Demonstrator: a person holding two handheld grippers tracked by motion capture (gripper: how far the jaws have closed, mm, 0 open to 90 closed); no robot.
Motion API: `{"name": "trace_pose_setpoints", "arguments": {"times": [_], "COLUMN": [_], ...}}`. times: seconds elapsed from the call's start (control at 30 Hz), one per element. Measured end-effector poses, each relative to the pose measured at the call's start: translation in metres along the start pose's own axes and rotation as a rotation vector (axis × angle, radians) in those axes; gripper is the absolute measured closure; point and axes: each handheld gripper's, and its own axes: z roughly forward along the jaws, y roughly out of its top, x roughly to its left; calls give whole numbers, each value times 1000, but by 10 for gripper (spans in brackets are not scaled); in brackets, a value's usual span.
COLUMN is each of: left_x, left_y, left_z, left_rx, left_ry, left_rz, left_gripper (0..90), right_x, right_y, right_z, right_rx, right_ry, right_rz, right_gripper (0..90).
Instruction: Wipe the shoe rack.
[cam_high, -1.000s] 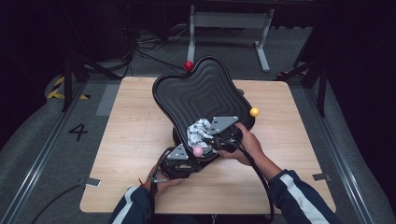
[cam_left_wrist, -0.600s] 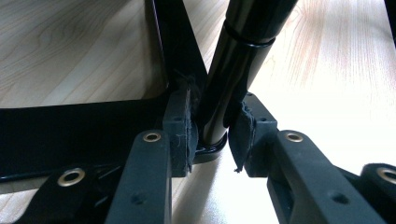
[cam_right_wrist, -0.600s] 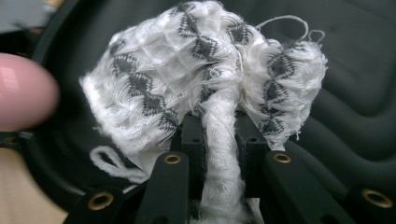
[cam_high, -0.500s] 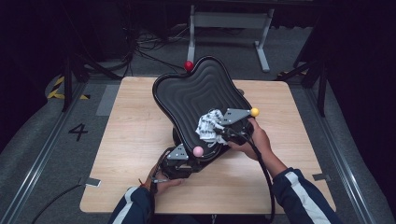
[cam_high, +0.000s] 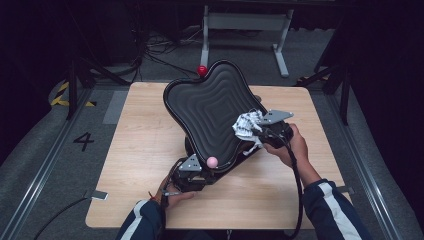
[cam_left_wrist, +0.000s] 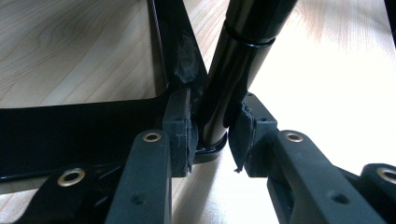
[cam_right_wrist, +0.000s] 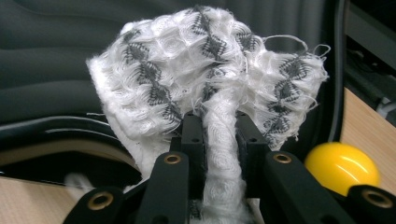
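1. White patterned cloth (cam_right_wrist: 210, 88) sits clamped in my right gripper (cam_high: 261, 134), right of centre, against the black ridged seat (cam_high: 212, 112).
2. My left gripper (cam_left_wrist: 212, 135) grips the stand's black post (cam_left_wrist: 233, 70), lower centre.
3. Wiping is underway; next I sweep across ridges.

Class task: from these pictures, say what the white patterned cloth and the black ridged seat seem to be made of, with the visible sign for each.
White patterned cloth: probably woven cotton-like fabric, matte; looped threads and frayed edges show. Black ridged seat: looks like moulded plastic or rubber, with a dull sheen and concentric ridges; which one is unclear.
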Motion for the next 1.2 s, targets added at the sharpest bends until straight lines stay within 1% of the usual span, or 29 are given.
{"name": "trace_pose_setpoints", "arguments": {"times": [0.13,0.17,0.27,0.5,0.53,0.57,0.63,0.7,0.77,0.83,0.93,1.0,1.07,1.17,1.2], "left_x": [1,1,1,1,1,1,1,1,2,3,2,2,2,2,1], "left_y": [0,0,0,0,0,0,0,0,0,0,0,0,0,0,0], "left_z": [0,0,0,0,0,0,0,0,0,0,0,0,0,0,0], "left_rx": [0,-2,-2,-4,-8,-9,-9,-6,-2,-7,-6,-6,-2,-6,-8], "left_ry": [5,-1,2,3,2,1,-3,-5,-6,-7,-10,-10,-7,-5,-4], "left_rz": [7,1,-3,-7,-9,-10,-14,-14,-13,-11,-14,-14,-14,-11,-14], "left_gripper": [690,690,690,690,690,689,689,688,688,688,687,687,688,689,689], "right_x": [-7,-8,-12,-9,-8,-8,-7,-9,-10,-7,2,5,14,28,32], "right_y": [-10,-13,-19,-25,-27,-31,-33,-39,-40,-39,-37,-36,-33,-30,-28], "right_z": [-8,-9,-13,-19,-22,-27,-28,-30,-31,-32,-33,-32,-30,-27,-26], "right_rx": [-19,-26,-39,-63,-70,-83,-87,-104,-110,-115,-122,-124,-132,-136,-140], "right_ry": [-27,-30,-39,-63,-67,-80,-78,-65,-53,-39,-10,-1,9,-1,17], "right_rz": [30,34,43,19,16,14,16,31,45,44,22,15,-12,-71,-81], "right_gripper": [775,775,775,772,770,770,771,771,772,772,769,768,767,768,769]}}
